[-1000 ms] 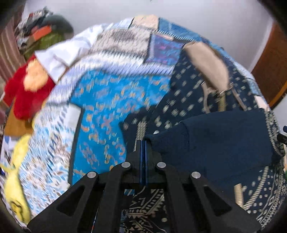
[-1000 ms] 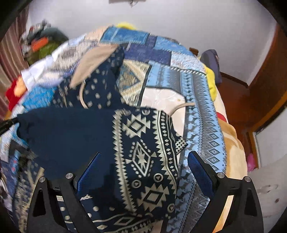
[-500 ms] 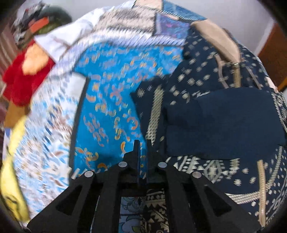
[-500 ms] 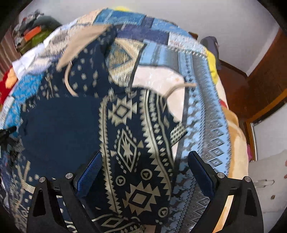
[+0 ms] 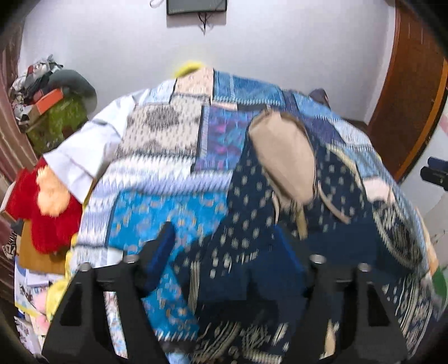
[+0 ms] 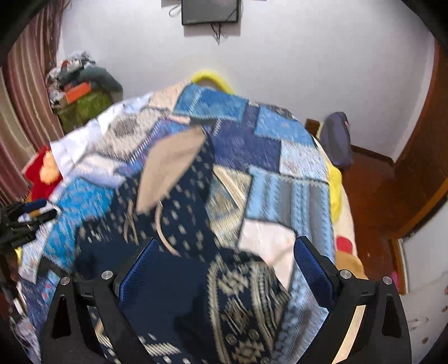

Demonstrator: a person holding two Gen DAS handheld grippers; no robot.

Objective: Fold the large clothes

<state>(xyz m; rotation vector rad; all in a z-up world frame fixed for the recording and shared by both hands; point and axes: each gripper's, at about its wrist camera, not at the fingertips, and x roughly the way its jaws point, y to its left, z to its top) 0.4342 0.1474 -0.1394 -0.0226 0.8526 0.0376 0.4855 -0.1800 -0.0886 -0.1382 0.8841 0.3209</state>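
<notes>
One navy patterned garment (image 5: 252, 201), one patchwork bedspread (image 5: 168, 145), one wall screen (image 5: 196, 7).

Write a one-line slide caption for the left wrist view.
Left gripper, jaws just opened and empty, above the navy patterned hoodie lying on the blue patchwork bedspread.

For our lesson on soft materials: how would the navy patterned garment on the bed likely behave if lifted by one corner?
The garment would probably droop and unfold, since it lies in soft folds. Its cords would likely dangle. It looks light, draped loosely over the quilt.
</notes>
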